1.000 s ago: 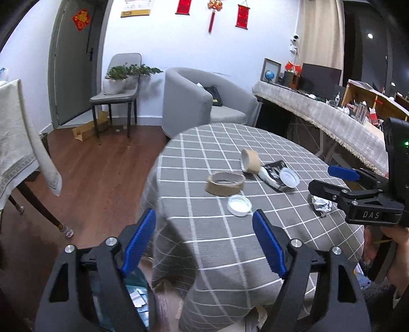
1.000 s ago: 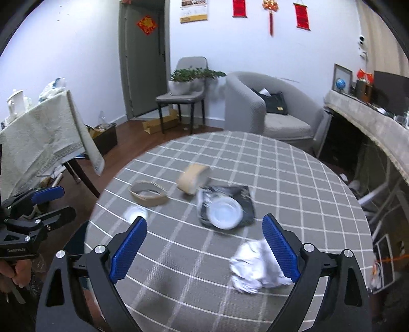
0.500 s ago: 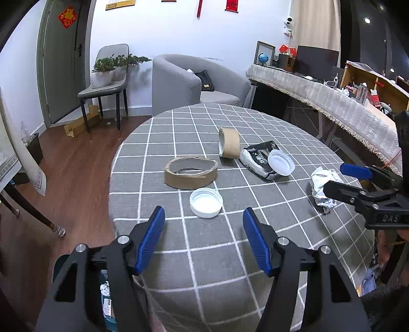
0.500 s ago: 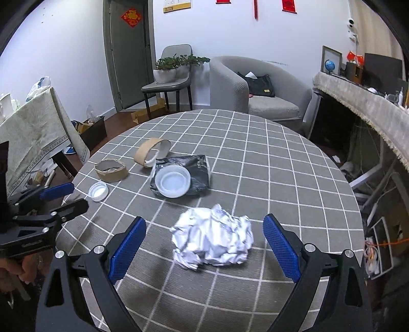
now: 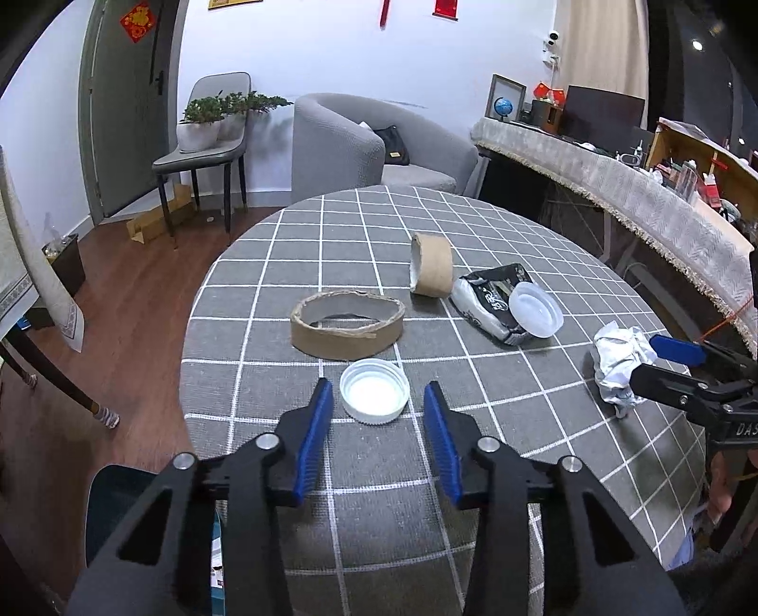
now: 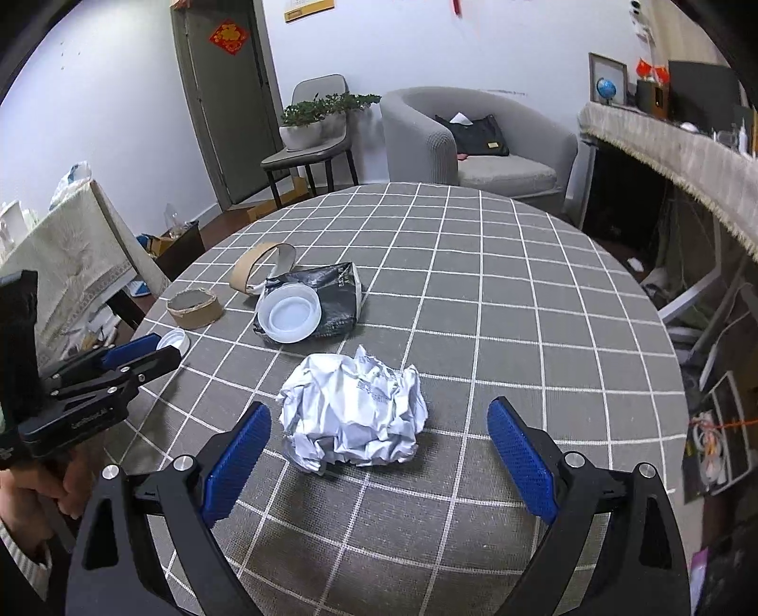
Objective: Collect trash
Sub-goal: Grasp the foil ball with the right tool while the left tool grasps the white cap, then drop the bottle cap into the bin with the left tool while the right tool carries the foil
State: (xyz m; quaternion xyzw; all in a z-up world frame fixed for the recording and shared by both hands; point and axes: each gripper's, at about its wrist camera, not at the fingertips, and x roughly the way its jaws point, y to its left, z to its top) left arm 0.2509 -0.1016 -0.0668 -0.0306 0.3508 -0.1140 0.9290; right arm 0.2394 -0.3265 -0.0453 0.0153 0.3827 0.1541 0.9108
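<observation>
Both hand-held grippers advanced over the worktop point(image 5: 473, 227). Left hand-held gripper point(image 5: 376, 407): partly open, empty, white cap point(image 5: 374, 390) at 12 o'clock between its tips. Right hand-held gripper point(image 6: 379, 426): wide open, empty, crumpled paper point(image 6: 353, 410) between its fingers, untouched.

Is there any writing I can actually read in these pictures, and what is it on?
"DAS": white letters on the black body of the right gripper, cut off at the left wrist view's edge.
Black snack bag: white print, too distorted to read.
Crumpled paper ball: faint grey print, too blurred.
Left gripper: a small label on its body, too small.
Red door decoration: a gold character, too blurred.
Wall poster: unreadable.
</observation>
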